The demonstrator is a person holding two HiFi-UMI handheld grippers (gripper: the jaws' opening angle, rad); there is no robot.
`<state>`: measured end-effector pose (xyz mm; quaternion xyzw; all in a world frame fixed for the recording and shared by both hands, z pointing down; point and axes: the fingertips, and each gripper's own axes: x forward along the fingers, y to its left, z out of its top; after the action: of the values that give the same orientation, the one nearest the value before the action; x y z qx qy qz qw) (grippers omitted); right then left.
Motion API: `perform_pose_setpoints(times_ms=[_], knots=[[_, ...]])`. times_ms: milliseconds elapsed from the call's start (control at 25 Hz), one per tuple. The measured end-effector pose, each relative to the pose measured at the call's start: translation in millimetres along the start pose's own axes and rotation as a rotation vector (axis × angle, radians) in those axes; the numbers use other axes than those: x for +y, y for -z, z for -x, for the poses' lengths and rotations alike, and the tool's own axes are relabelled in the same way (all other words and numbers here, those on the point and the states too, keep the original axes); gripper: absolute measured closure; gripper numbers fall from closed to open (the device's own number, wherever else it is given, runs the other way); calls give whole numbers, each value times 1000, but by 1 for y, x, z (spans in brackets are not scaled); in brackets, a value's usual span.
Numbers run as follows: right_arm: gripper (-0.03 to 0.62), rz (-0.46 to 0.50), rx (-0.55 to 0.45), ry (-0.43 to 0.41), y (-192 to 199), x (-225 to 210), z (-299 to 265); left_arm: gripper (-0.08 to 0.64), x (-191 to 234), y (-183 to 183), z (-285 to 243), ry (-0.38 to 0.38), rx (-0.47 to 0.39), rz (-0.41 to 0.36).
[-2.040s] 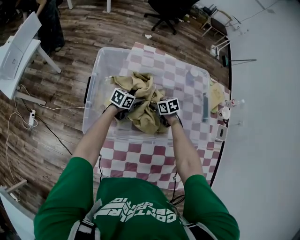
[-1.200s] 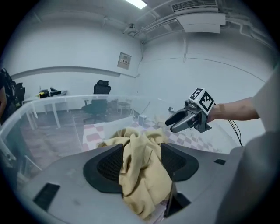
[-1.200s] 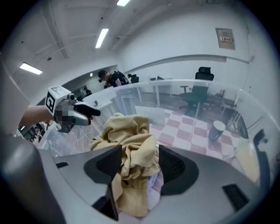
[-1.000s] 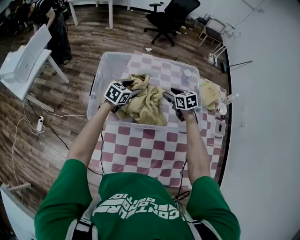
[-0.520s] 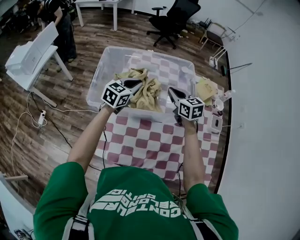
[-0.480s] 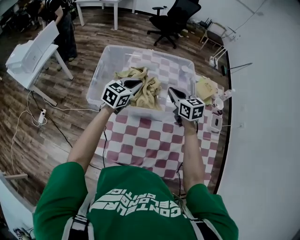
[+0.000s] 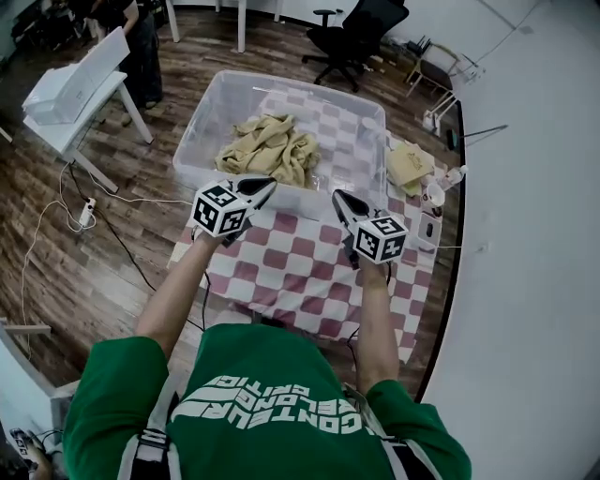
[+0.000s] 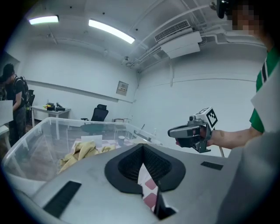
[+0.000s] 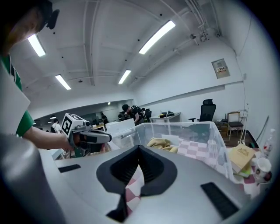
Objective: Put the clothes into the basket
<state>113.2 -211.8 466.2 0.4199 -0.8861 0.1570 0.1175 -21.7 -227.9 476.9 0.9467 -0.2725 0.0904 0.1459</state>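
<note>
Left gripper [image 7: 266, 186]: jaws have just closed and now meet pad to pad. Nothing is held; only a sliver of checked cloth shows through the slit between them.
Right gripper [image 7: 339, 198]: jaws pressed together, also empty.
Gripper position: both are held above the near half of the table, side by side with a gap between them. Both tips point toward the bin and neither touches it.
Clothes [image 7: 268, 150]: one crumpled tan garment lying inside the bin, on its floor toward the left-hand wall, clear of both grippers.
Basket [image 7: 193, 141]: a clear plastic storage bin, open at the top, standing on the far half of the table.
Table [image 7: 298, 274]: covered with a red-and-white checked cloth; the near half is bare.
Beside the bin: a tan folded item [image 7: 410, 165] lies on the cloth just off the bin's right-hand wall, with a small cup [image 7: 433, 197] near it.
Surroundings: wood-plank floor, a black office chair [image 7: 361, 28] beyond the bin, a white side table [image 7: 77, 89] to the left, and a person in dark clothes [image 7: 137, 37] standing next to it.
</note>
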Motion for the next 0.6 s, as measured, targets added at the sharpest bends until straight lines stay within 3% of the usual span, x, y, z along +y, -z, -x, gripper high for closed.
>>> perform_pose_setpoints(times_ms=[320,600], knots=[[584,7,-29,-31,38,31,34,557,-42,28,20,-7,-40,43],[584,-55,-23,-19,78,42,49,557,-61,47,22,18,-44,89]])
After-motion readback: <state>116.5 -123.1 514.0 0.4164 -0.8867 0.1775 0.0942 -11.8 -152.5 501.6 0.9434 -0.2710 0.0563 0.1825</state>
